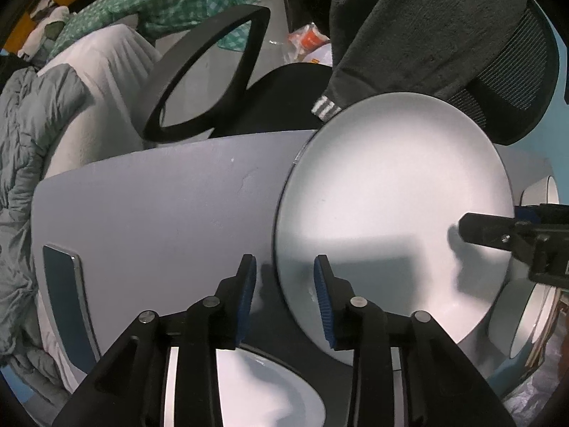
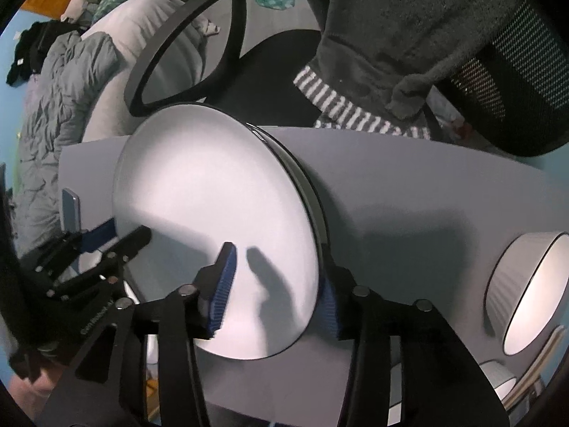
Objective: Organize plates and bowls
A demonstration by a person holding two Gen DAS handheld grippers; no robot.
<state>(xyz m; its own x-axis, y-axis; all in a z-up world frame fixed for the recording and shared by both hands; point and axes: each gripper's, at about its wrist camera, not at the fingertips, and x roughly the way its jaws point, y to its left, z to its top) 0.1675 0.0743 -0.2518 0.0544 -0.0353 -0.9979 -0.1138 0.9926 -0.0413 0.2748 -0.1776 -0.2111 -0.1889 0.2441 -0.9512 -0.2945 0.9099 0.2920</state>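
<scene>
A large white plate (image 1: pixel 391 206) is held tilted above the grey table (image 1: pixel 160 213). My right gripper (image 2: pixel 277 295) straddles the plate's (image 2: pixel 213 220) rim, one blue pad on its face and the other behind it; it shows at the right in the left wrist view (image 1: pixel 498 235). My left gripper (image 1: pixel 284 299) is open, its right pad over the plate's near edge, its left pad over the table. Another white plate (image 1: pixel 277 391) lies under the left gripper. A white bowl (image 2: pixel 526 291) lies on its side at the right.
A phone (image 1: pixel 67 302) lies at the table's left edge. A black office chair (image 1: pixel 213 71) with a dark garment (image 1: pixel 426 28) stands behind the table. A bed with grey bedding (image 1: pixel 21 178) is to the left. More white dishes (image 2: pixel 498 384) sit at the lower right.
</scene>
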